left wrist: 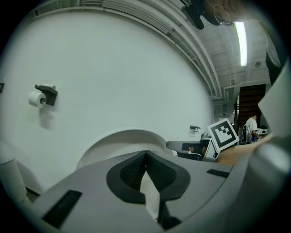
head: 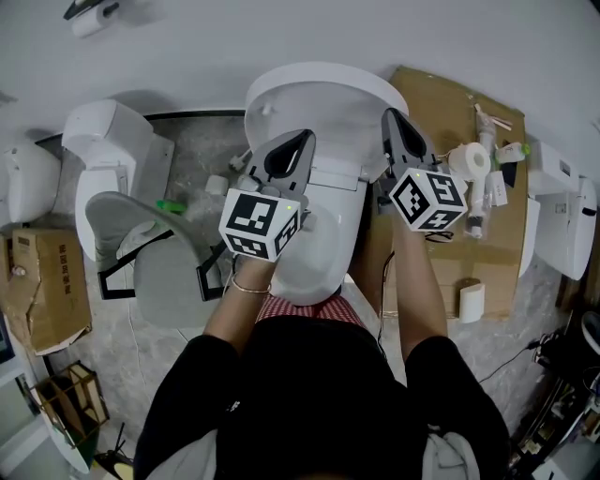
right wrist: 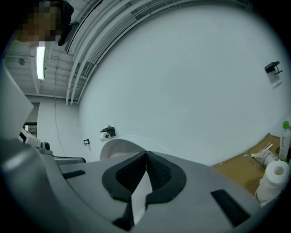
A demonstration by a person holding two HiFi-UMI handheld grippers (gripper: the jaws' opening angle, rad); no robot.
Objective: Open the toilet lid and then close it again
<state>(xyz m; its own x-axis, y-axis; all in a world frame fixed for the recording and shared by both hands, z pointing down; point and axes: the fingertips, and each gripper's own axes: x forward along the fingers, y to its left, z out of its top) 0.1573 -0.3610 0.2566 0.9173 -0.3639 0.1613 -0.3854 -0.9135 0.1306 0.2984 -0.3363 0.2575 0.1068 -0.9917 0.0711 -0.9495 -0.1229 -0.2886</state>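
**White toilet lid (head: 323, 89) stands raised**

It leans back against the wall (head: 281, 28) above the bowl (head: 309, 258). The left gripper (head: 302, 139) and right gripper (head: 392, 117) hang just in front of it, each with jaws pressed together on nothing.

Operator: black top (head: 309, 394), short sleeves; red/white checked fabric (head: 305, 307) at its front hem. Thin bracelet (head: 249, 287), left wrist. Left gripper (head: 305, 137) and right gripper (head: 388, 113): grey moulded shells, black ribbed pads (left wrist: 132, 172). Each carries 1 white cube w/ black square markers: left cube (head: 260, 223), right cube (head: 427, 199).
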